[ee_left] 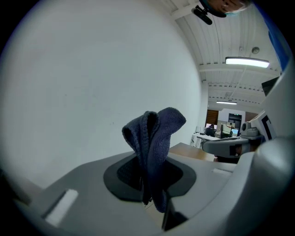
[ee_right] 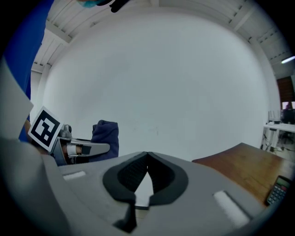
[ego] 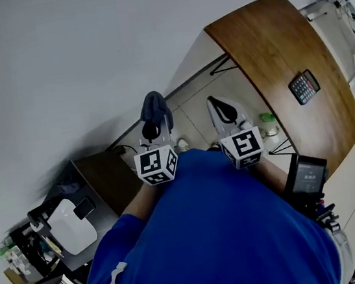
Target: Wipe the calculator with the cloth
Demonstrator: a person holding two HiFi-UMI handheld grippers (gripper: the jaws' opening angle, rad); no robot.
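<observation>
A dark blue cloth (ee_left: 154, 147) stands bunched up out of my left gripper (ee_left: 148, 182), whose jaws are shut on it; in the head view the cloth (ego: 155, 106) tops my left gripper (ego: 152, 132) in front of my chest. My right gripper (ego: 223, 108) is shut with nothing in it, its pads meeting at the tips in the right gripper view (ee_right: 146, 167). The black calculator (ego: 303, 87) lies flat on the curved wooden table (ego: 276, 52), far right of both grippers, and shows at the right gripper view's edge (ee_right: 278, 190). Both grippers point at a white wall, away from the table.
A dark screen device (ego: 307, 175) stands at the table's near end by my right side. A low brown stand (ego: 107, 177) and a white box (ego: 71, 225) on a cluttered cart sit at the left. A small green-topped bottle (ego: 267, 121) stands on the floor under the table.
</observation>
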